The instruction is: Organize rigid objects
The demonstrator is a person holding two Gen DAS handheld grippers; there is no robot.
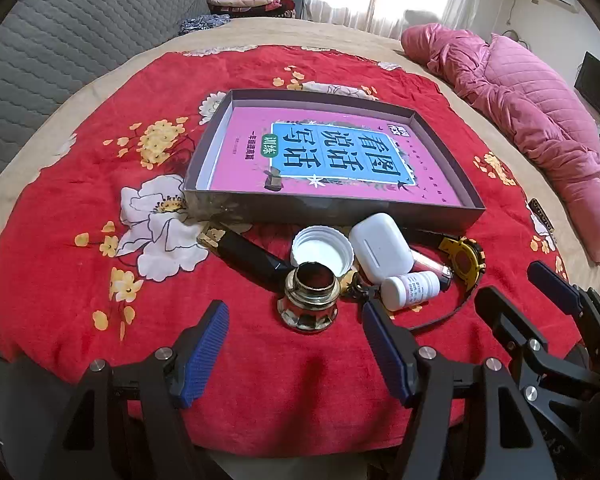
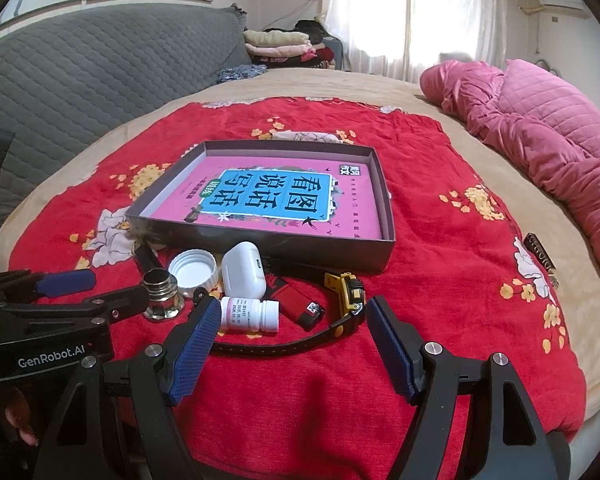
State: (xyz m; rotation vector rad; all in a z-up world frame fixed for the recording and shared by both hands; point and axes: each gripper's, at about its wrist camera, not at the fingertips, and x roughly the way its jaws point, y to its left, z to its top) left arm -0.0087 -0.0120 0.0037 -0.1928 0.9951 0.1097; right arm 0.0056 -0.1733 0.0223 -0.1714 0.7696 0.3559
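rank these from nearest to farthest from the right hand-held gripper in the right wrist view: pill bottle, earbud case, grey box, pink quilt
1. Pill bottle: lying just ahead of the right hand-held gripper, by its left finger.
2. Earbud case: just behind the bottle.
3. Grey box: mid-blanket, beyond the small items.
4. Pink quilt: far right, at the bed's edge.

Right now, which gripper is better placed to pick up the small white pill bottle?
Probably the right gripper: it is open and the pill bottle lies just past its left finger. The left gripper faces the metal lamp base instead.
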